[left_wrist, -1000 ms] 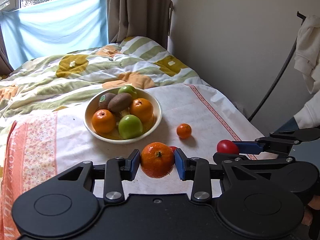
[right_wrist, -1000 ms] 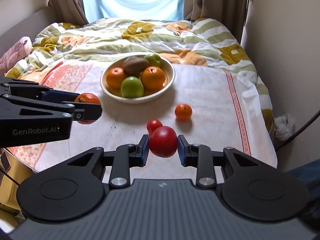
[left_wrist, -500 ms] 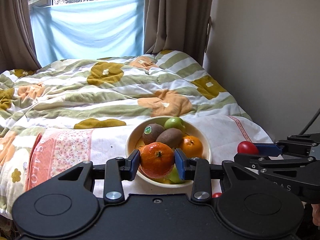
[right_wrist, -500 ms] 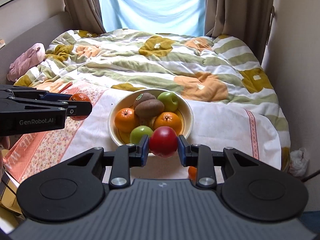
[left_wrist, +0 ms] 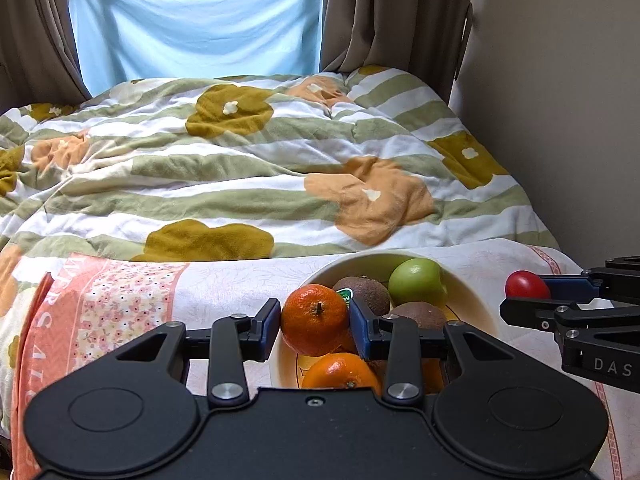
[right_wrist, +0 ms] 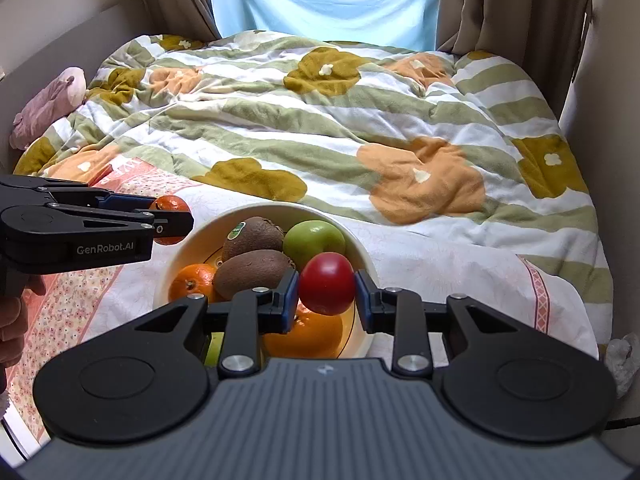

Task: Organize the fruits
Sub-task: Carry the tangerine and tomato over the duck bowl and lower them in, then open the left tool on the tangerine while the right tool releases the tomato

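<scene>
Clamping a mandarin [left_wrist: 315,317] between its blue pads, the left gripper [left_wrist: 315,322] hangs over the near-left rim of the cream bowl [left_wrist: 472,296]. Just to its right, the right gripper [right_wrist: 327,294] pinches a red tomato [right_wrist: 327,288] above the bowl's near-right side (2 kiwis [right_wrist: 253,270], a green apple [right_wrist: 314,240] and oranges [right_wrist: 192,280] lie inside). A floral quilt [right_wrist: 320,120] spreads behind.

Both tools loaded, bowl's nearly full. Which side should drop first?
Probably right. Its tool holds the red fruit over the bowl, above fruit already inside. The left tool grips the orange nearer the bowl's left rim, so it looks less centred.
</scene>
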